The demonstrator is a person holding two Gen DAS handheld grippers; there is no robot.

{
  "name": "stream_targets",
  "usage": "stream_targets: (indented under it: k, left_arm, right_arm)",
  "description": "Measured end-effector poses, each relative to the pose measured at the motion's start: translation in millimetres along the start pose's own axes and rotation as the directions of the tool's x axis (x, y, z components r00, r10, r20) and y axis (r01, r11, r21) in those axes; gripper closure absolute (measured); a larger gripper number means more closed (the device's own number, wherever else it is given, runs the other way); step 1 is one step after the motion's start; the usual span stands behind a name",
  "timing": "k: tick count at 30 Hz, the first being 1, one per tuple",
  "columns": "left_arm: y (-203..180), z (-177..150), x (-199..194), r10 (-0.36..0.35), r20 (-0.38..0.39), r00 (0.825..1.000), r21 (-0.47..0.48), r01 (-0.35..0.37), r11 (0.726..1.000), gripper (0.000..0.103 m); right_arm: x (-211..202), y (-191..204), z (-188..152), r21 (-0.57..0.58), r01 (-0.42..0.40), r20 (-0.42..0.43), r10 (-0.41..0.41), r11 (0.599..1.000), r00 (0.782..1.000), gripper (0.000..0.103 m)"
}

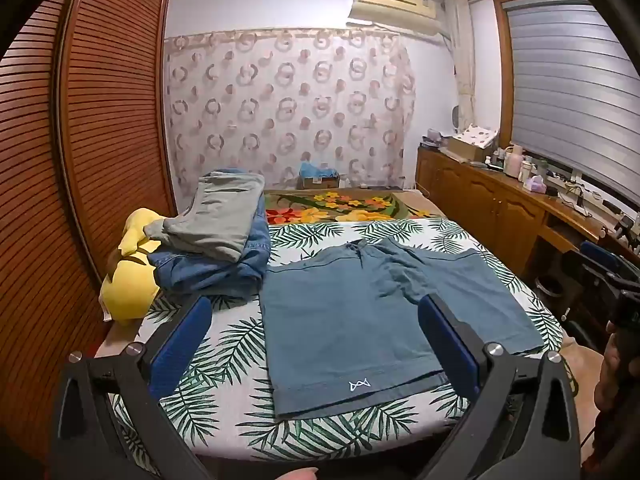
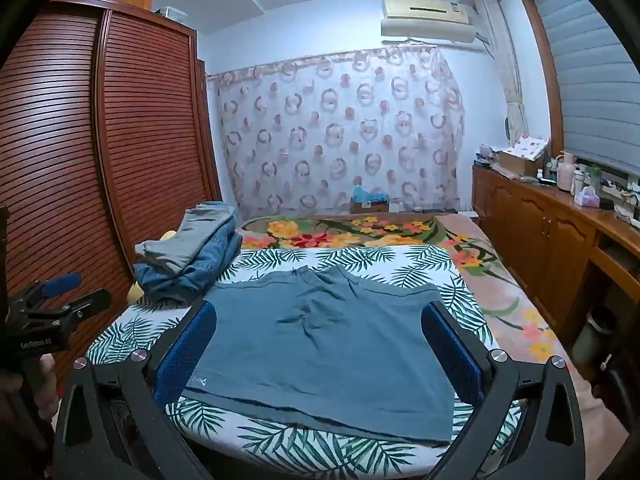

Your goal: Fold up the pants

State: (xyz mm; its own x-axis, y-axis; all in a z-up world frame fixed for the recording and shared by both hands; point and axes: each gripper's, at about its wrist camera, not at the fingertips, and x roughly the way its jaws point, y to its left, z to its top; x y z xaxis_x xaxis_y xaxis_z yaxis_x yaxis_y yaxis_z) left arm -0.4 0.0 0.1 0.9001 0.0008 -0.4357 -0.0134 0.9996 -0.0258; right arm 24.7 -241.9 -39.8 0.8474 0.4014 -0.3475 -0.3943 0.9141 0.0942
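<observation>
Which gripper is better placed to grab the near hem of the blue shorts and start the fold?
Probably the left gripper. Its open jaws frame the logo leg of the blue shorts, with the near hem between its fingers. The right gripper, also open, sits over the other leg, equally empty.

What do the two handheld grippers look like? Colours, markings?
Both the left gripper and the right gripper have black angular frames, silver round bolts at the pivots and blue padded fingers. The right view shows white lettering on the left gripper's black body.
</observation>
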Motion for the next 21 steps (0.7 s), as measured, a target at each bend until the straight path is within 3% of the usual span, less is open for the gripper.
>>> stream_targets:
  k: [21]
  left_arm:
    - [-0.3, -0.2, 0.3, 0.000, 0.006, 1.000, 0.010, 0.000, 1.000, 0.000]
  right_arm:
    - [-2.8, 1.1, 0.3, -0.001, 0.005, 0.014, -0.005, 1.000, 1.000, 0.000]
